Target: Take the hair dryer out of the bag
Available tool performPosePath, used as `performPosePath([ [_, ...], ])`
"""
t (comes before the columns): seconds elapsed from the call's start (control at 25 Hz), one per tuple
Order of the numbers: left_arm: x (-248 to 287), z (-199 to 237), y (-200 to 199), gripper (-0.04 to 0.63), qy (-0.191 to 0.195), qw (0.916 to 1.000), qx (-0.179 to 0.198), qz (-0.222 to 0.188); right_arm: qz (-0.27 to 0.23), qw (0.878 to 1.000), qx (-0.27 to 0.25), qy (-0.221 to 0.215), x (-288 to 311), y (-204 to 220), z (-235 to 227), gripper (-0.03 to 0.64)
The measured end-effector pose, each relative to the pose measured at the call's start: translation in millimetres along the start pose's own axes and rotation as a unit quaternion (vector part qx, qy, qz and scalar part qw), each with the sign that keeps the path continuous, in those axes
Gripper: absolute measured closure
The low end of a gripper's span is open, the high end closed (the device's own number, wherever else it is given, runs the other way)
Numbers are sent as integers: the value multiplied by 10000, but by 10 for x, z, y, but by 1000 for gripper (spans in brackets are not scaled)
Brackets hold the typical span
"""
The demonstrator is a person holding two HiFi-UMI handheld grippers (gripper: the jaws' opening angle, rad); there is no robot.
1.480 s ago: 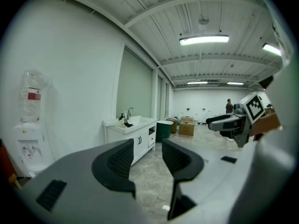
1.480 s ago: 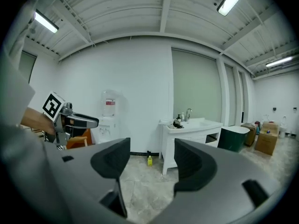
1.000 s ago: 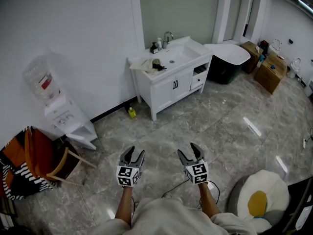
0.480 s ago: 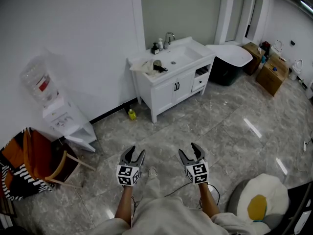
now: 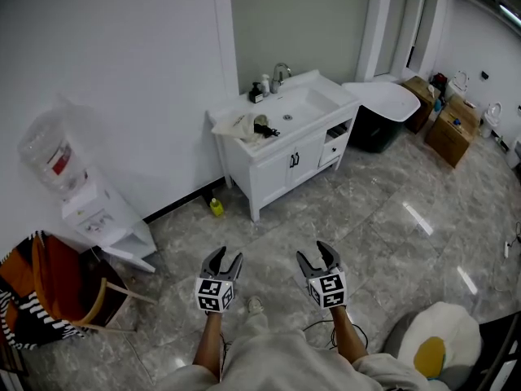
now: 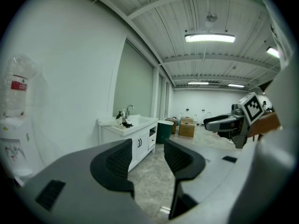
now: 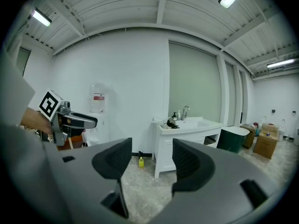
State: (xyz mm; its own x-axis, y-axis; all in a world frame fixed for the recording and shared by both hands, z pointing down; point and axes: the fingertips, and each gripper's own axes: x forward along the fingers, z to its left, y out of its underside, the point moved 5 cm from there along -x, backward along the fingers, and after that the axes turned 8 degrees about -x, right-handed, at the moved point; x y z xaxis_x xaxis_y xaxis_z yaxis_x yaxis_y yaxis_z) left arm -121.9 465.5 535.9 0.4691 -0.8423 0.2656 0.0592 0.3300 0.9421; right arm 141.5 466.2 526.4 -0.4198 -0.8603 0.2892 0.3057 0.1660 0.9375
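The hair dryer [image 5: 261,128], a small dark shape too far off to read well, lies on the left end of the white vanity [image 5: 281,155] counter, left of the basin, against the far wall. It rests touching a pale, crumpled bag [image 5: 238,124]; whether any of it is inside I cannot tell. The left gripper [image 5: 225,256] and right gripper [image 5: 313,252] are held side by side near the person, well apart from the vanity, with marble floor between. The left jaws stand released with nothing between them; the right jaws have just been closing a little but are wide apart and likewise empty. I judge the dryer to be rigid, smooth plastic, fairly light, with a cord that may snag, so the handle, or the neck where handle meets barrel, looks the surest hold. The bag appears soft and limp and would likely lift along, so the other gripper should pinch its edge
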Motion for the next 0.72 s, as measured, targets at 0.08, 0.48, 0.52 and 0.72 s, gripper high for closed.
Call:
performPosePath([
  [0.08,169,113,-94,397,43,10000,-9,-3,-4,10000,-21,23,192,-77,-71,364],
  [0.48,1010,856,-614,397,198,9998,49,4,58,9998,-36,173,1252,-459,-354,367],
  [0.52,1089,942,-666,397,204,9998,53,-9,59,9998,-47,195,1360,-499,-379,367],
  [0.72,1463,1298,-853,397,199,9997,69,-100,89,9995,-83,279,1840,-622,-502,367],
])
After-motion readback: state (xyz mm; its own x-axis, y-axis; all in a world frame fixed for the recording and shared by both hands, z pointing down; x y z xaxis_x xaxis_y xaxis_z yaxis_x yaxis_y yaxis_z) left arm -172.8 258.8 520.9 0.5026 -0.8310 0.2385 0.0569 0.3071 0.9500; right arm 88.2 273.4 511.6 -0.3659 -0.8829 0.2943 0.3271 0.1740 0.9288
